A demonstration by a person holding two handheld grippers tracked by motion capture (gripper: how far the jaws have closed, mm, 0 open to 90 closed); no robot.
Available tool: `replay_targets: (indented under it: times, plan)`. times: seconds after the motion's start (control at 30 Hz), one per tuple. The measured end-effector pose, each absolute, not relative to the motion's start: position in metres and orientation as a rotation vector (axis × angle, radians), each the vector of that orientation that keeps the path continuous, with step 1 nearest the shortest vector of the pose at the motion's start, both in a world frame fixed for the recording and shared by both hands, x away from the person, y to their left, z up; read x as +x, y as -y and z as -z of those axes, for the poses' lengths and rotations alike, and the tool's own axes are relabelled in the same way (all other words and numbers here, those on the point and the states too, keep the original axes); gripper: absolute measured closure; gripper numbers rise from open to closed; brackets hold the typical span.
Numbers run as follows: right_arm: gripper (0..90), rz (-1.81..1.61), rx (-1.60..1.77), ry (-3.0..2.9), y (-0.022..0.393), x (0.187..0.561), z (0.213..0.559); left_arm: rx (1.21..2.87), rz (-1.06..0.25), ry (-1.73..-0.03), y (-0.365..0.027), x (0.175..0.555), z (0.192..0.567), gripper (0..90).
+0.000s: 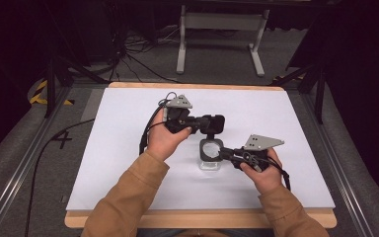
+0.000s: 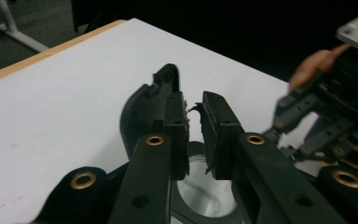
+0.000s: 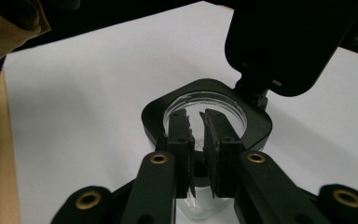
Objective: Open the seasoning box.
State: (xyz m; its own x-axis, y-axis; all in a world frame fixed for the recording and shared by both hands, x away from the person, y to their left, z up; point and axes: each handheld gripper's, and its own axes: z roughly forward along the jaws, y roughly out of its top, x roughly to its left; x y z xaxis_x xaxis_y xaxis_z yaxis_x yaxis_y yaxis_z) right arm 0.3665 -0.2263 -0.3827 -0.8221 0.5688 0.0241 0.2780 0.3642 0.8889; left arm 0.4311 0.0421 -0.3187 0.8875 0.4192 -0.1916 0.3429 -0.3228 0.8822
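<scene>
I see my left gripper (image 1: pixel 218 124) near the middle of the white tabletop (image 1: pixel 128 163), its jaws nearly together and pinching the thin raised edge of a black hinged lid (image 2: pixel 149 109), which stands open. Just below it, toward the near edge, sits a clear glass jar (image 1: pixel 210 163) with a square black collar (image 3: pixel 256 128) around its round mouth. My right gripper (image 1: pixel 222 153) comes in from the right, its ridged jaws narrowly apart and clamped over the near side of that collar.
</scene>
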Motion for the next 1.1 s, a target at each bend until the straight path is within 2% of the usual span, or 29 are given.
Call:
replay_targets:
  times: [0.33, 0.57, 0.87, 1.1]
  plan:
    - [68.8, -1.485, 0.723, -2.313, 0.244, 0.378, 0.360, 1.968, -0.129, -0.533, -0.073, 0.396, 0.307, 69.5]
    - [65.0, -1.504, 0.726, -2.288, 0.260, 0.386, 0.346, 1.994, -0.173, -0.560, -0.099, 0.379, 0.307, 61.9]
    - [61.8, -1.478, 0.804, -2.272, 0.286, 0.393, 0.345, 2.060, -0.190, -0.625, -0.132, 0.380, 0.317, 47.9]
    - [59.6, -1.491, 0.879, -2.248, 0.316, 0.400, 0.348, 2.140, -0.201, -0.709, -0.148, 0.391, 0.340, 39.8]
